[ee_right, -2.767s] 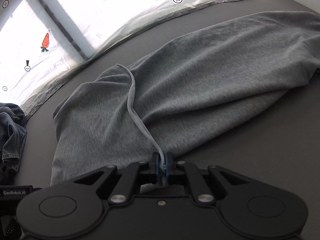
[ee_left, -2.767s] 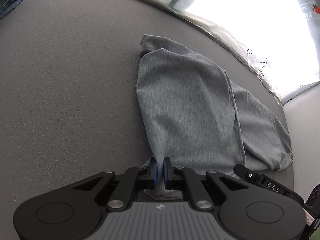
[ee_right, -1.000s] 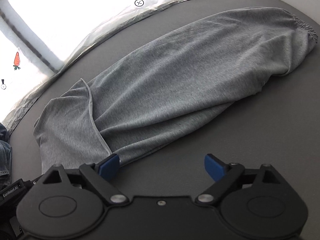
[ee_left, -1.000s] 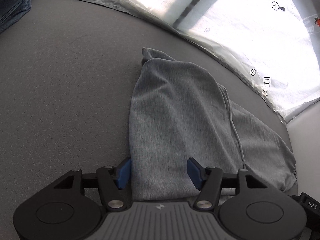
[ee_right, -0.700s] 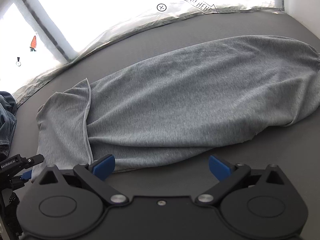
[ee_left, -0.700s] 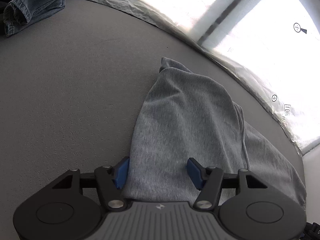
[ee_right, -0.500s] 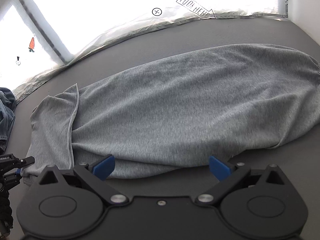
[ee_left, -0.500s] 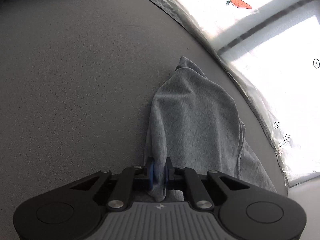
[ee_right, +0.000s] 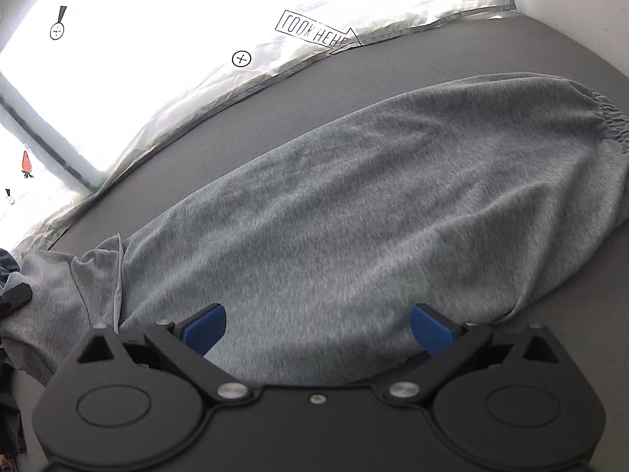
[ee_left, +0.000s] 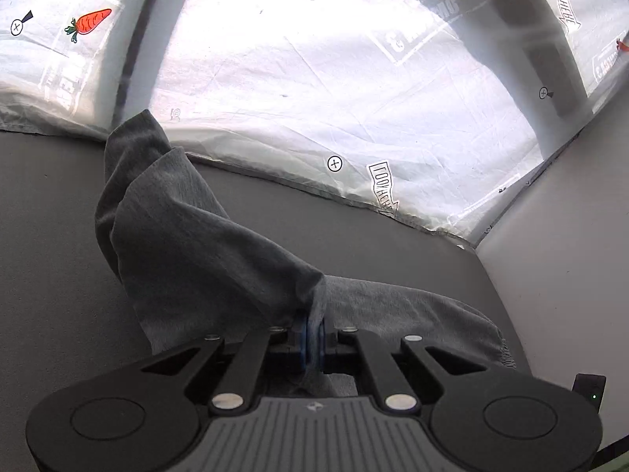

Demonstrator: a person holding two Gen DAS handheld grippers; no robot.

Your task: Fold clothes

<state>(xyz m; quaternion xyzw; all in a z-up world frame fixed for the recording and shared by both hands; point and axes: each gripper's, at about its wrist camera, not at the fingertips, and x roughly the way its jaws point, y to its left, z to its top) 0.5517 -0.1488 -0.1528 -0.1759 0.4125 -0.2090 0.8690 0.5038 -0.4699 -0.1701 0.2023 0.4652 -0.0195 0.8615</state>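
A grey knit garment (ee_right: 354, 196) lies lengthwise on the dark grey surface (ee_right: 393, 78), its gathered elastic end (ee_right: 613, 122) at the far right. My left gripper (ee_left: 313, 334) is closing its jaws, and the blue pads pinch a bunched edge of the grey garment (ee_left: 188, 236). That end hangs lifted off the surface as a draped fold, above the part that lies flat (ee_left: 412, 310). My right gripper (ee_right: 318, 330) is open and hovers low over the garment's near edge, with cloth below its blue fingertips (ee_right: 204, 328) but nothing pinched.
A white translucent sheet (ee_left: 314, 78) printed with carrots and marks runs along the far edge. A white wall (ee_left: 570, 255) bounds the right side. A blue denim garment (ee_right: 4, 271) shows at the left margin of the right wrist view.
My left gripper shut on the garment's end, then lifted it and swung it toward the other end. The right gripper stayed open and slid along over the cloth.
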